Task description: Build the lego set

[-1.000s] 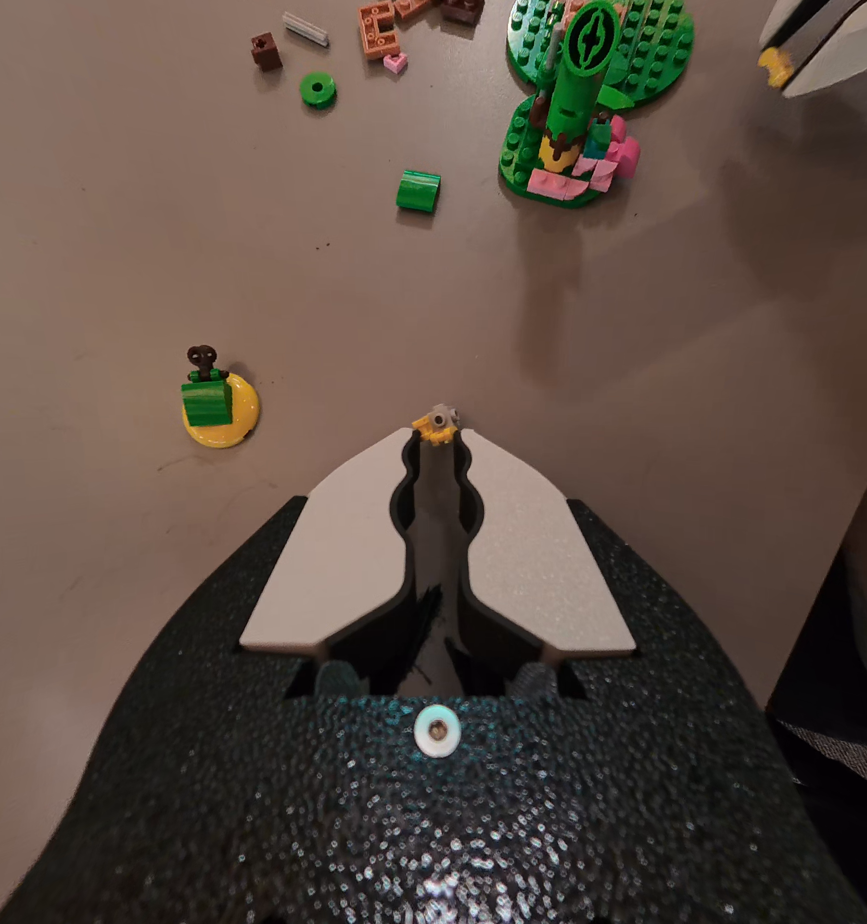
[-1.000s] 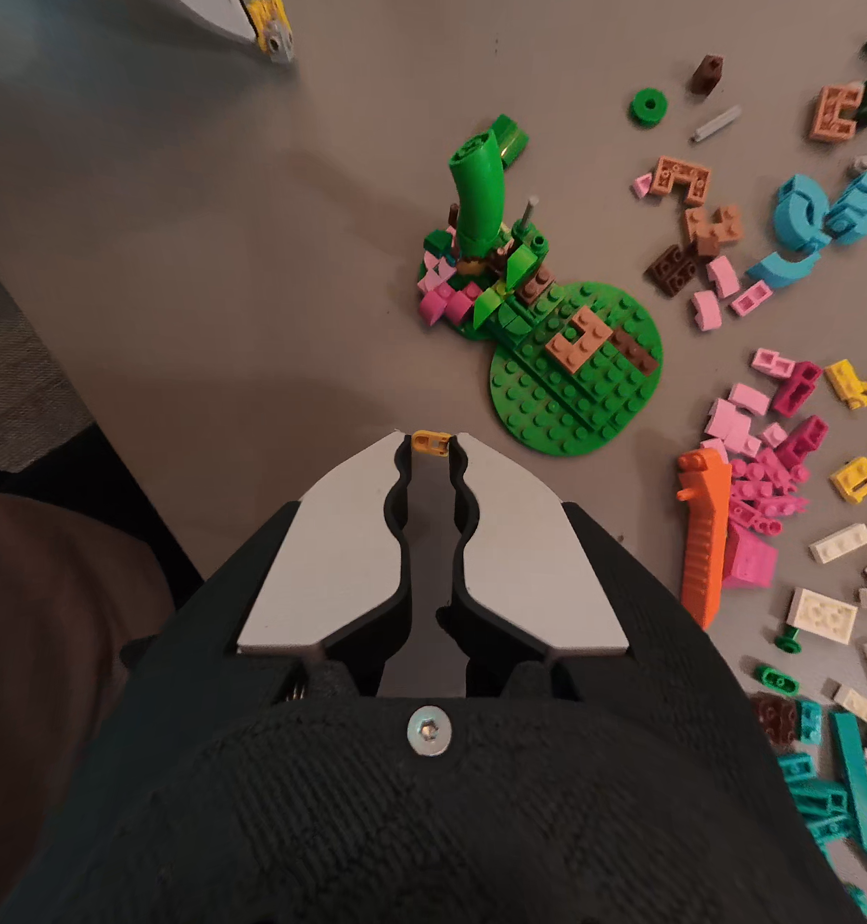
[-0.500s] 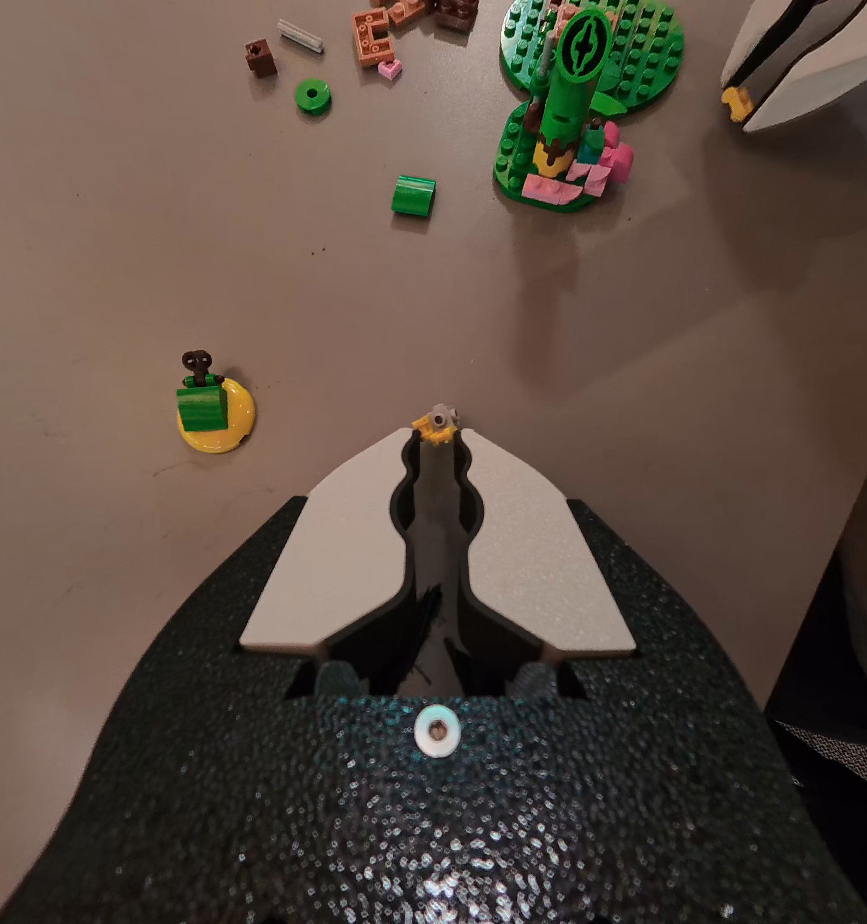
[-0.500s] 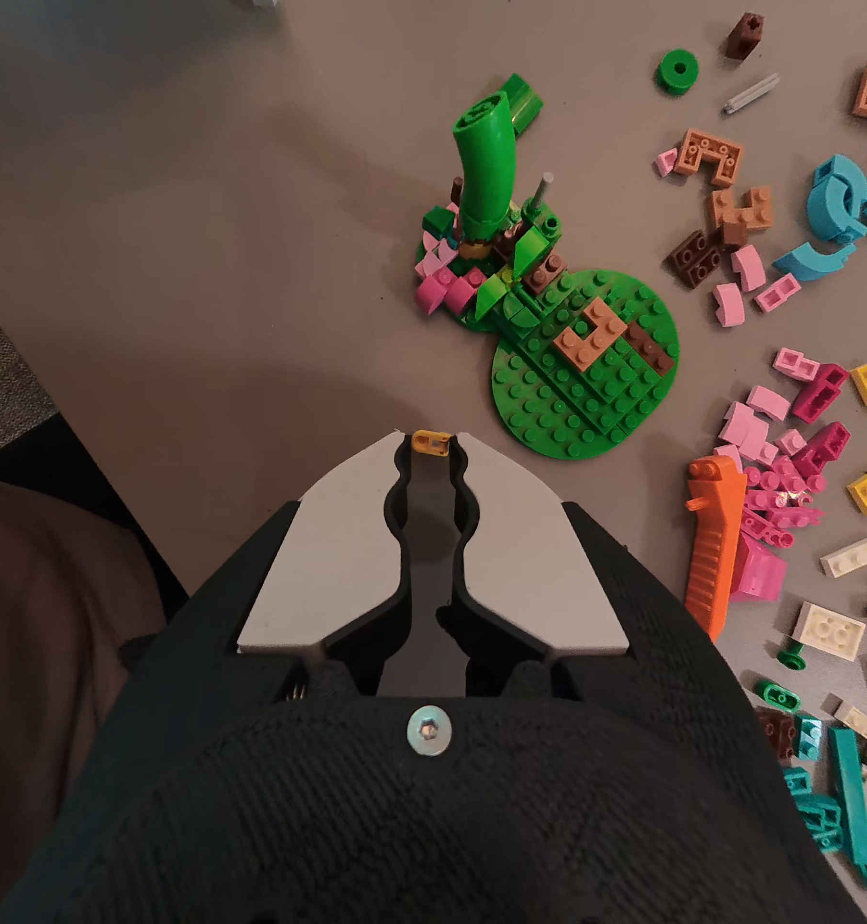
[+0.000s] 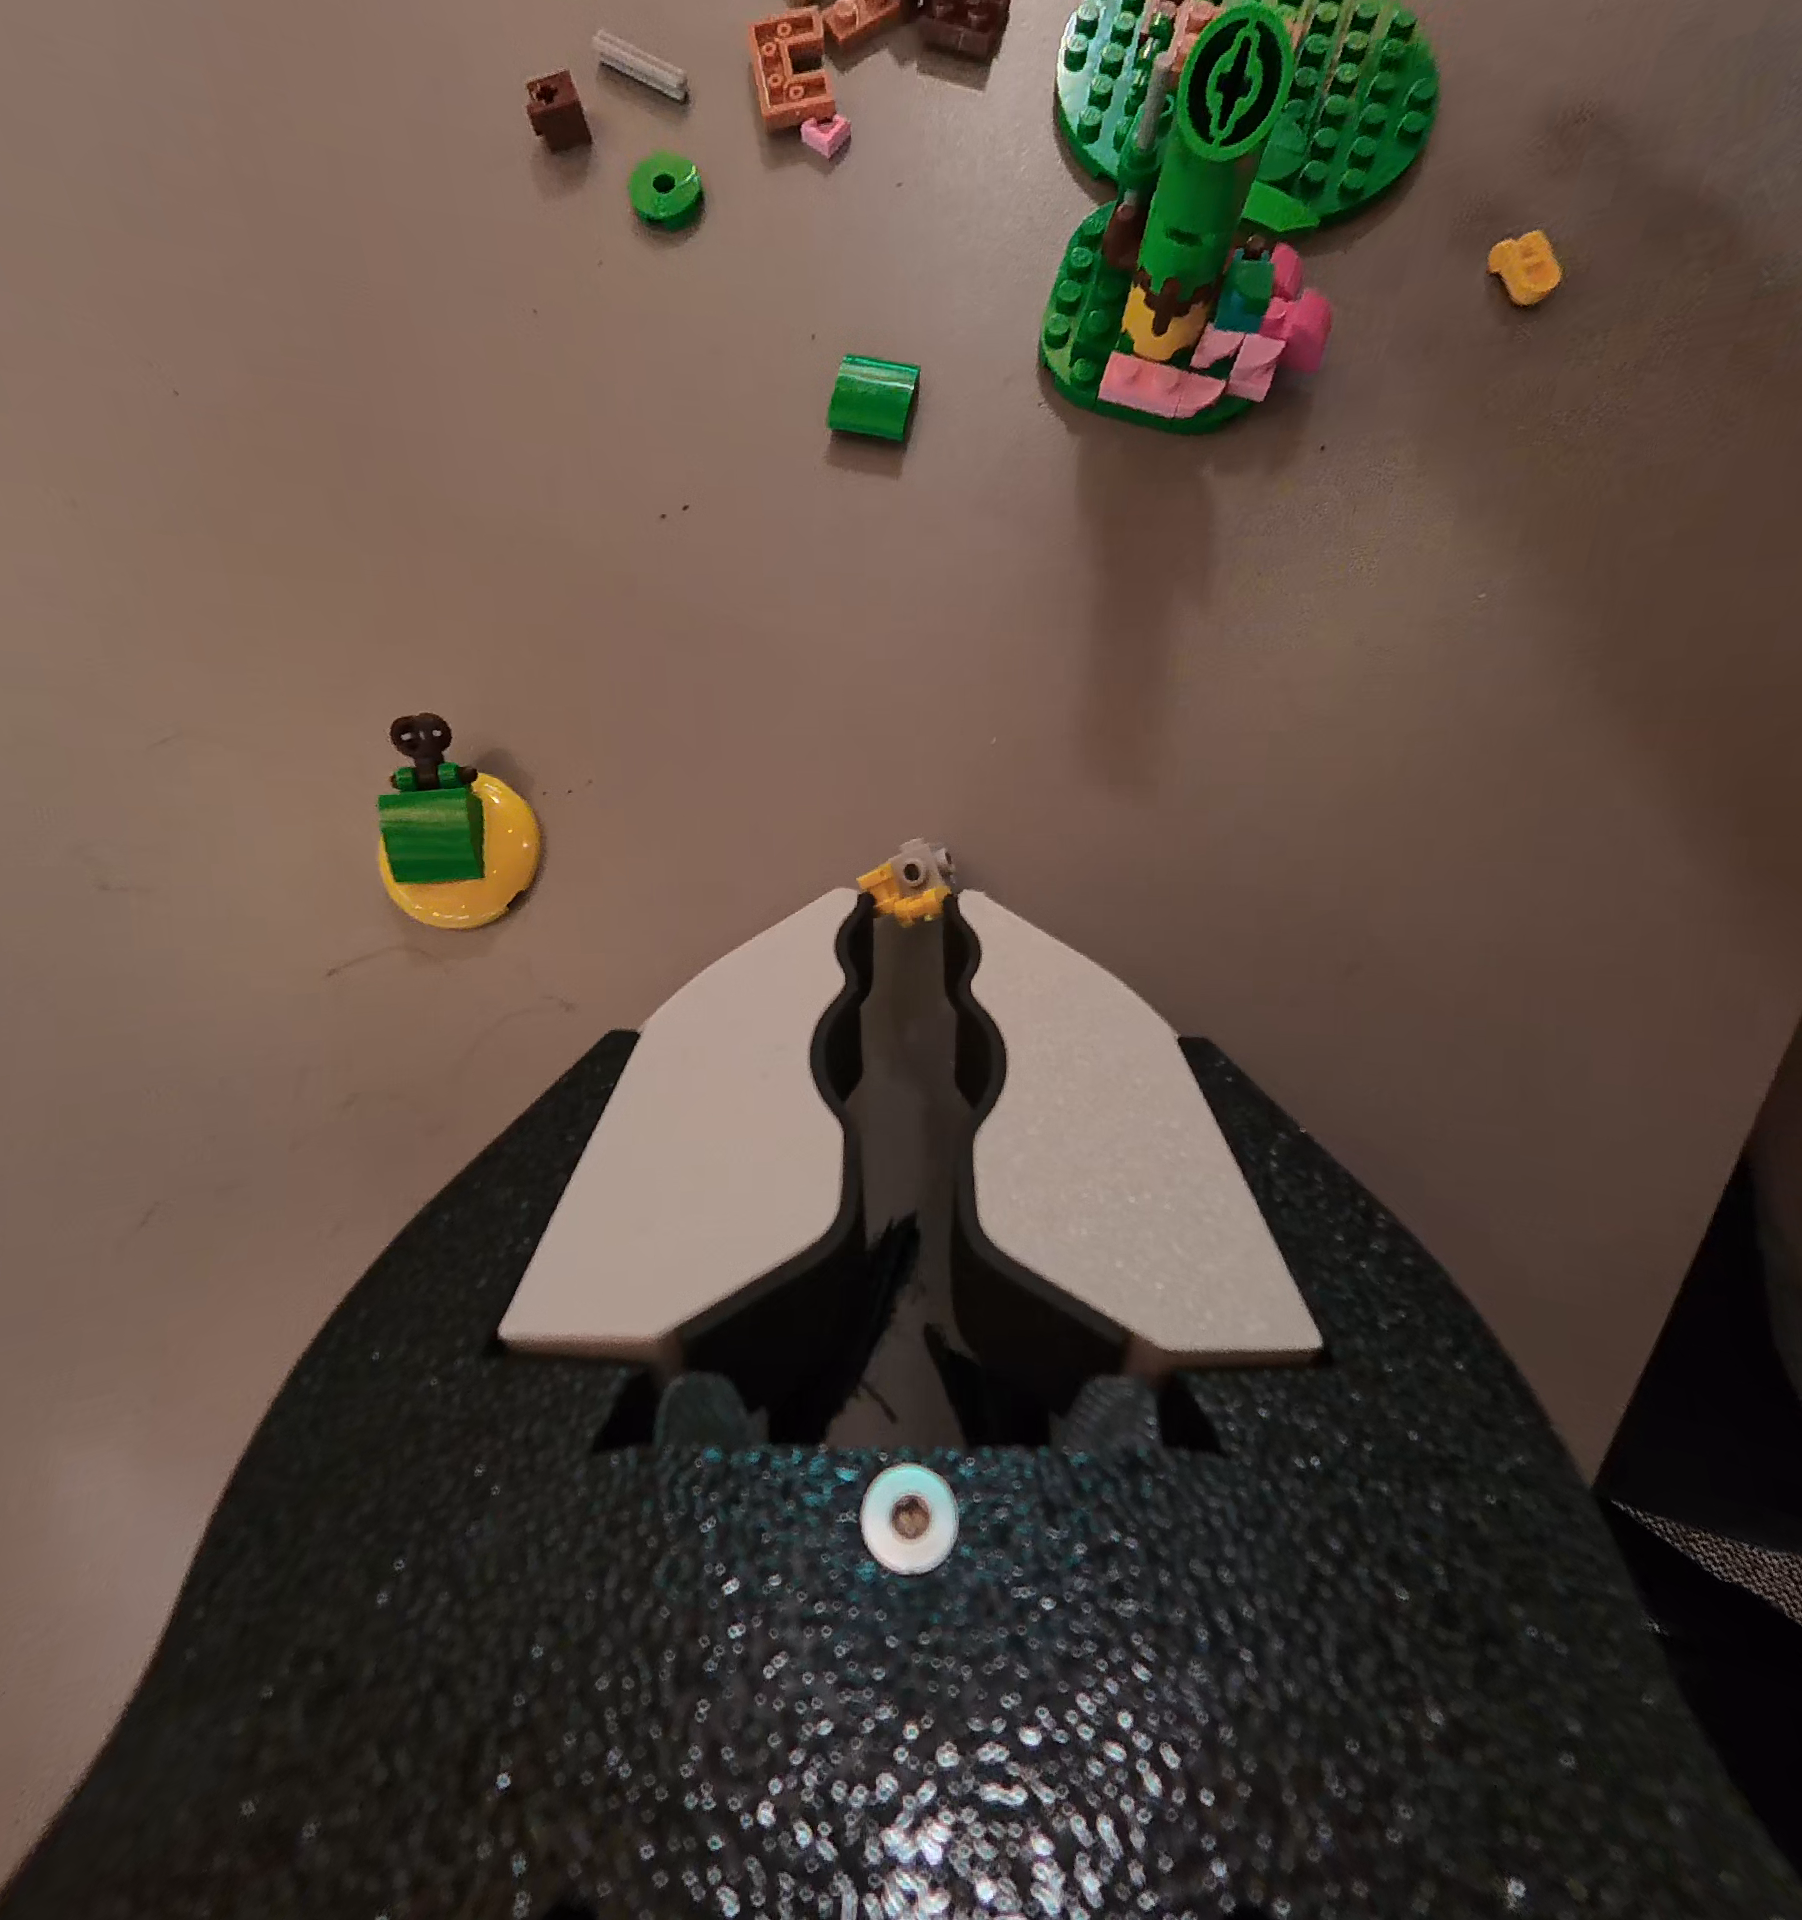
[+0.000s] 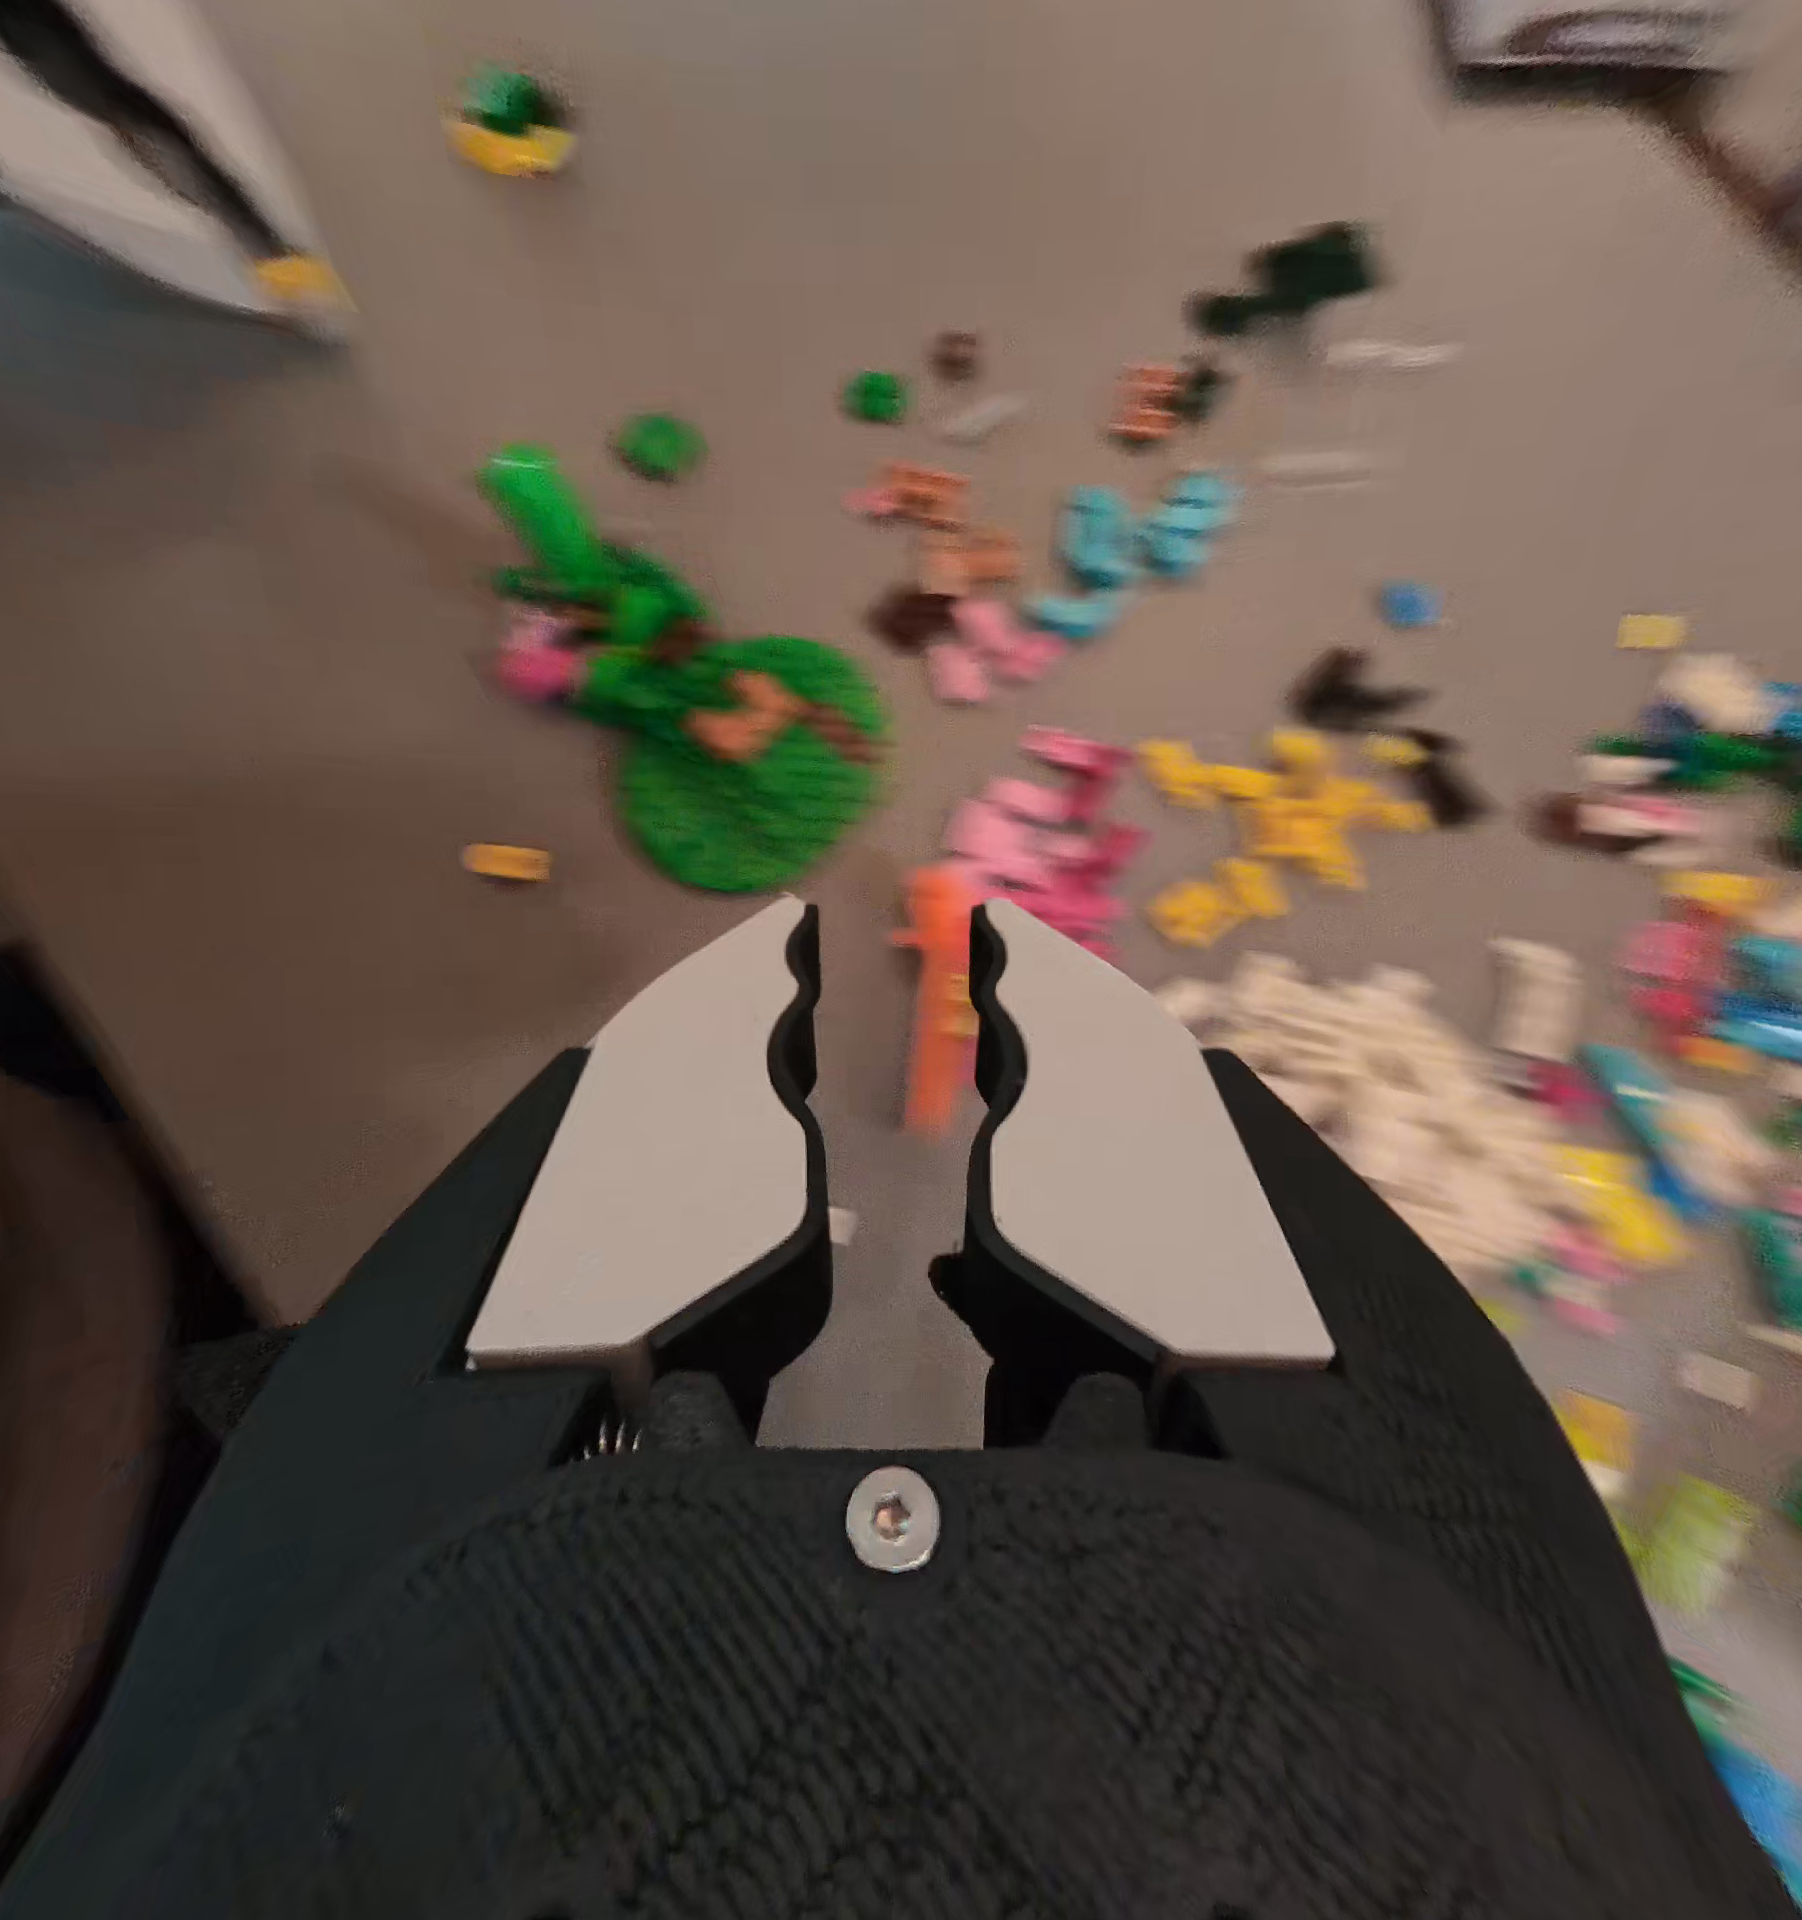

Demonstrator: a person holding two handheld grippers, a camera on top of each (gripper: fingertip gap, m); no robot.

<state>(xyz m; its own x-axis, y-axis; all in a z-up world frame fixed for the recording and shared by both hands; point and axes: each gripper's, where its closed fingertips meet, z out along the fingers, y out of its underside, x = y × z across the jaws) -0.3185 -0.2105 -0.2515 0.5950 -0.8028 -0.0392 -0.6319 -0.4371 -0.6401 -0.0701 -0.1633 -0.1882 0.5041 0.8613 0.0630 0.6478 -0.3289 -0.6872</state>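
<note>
My left gripper (image 5: 909,899) is shut on a small yellow-and-grey lego piece (image 5: 909,883), held above the table. The green lego build (image 5: 1203,223), with a tall green stem on round green plates and pink bricks at its foot, stands at the far right of that view. My right gripper (image 6: 892,914) is open and empty; its view is blurred by motion. A small yellow piece (image 6: 505,861) lies loose on the table left of it, also seen in the left wrist view (image 5: 1524,269). The green build (image 6: 710,717) lies ahead-left of the right gripper.
A yellow dish with a green brick (image 5: 455,847) sits left of my left gripper. A green curved brick (image 5: 873,397), a green ring (image 5: 665,188) and brown pieces (image 5: 793,73) lie farther off. An orange tool (image 6: 938,997) and heaps of loose bricks (image 6: 1292,810) fill the right side. Left tips to right tips: about 25 cm. The right gripper is farther from the green curved brick (image 5: 873,397), some 20 cm, than the left, some 11 cm. The right camera catches it too, in the right wrist view (image 6: 637,427).
My right gripper has opened and let go of the small yellow piece, which now lies on the table beside the build. It has pulled back fast. My left gripper holds still.
</note>
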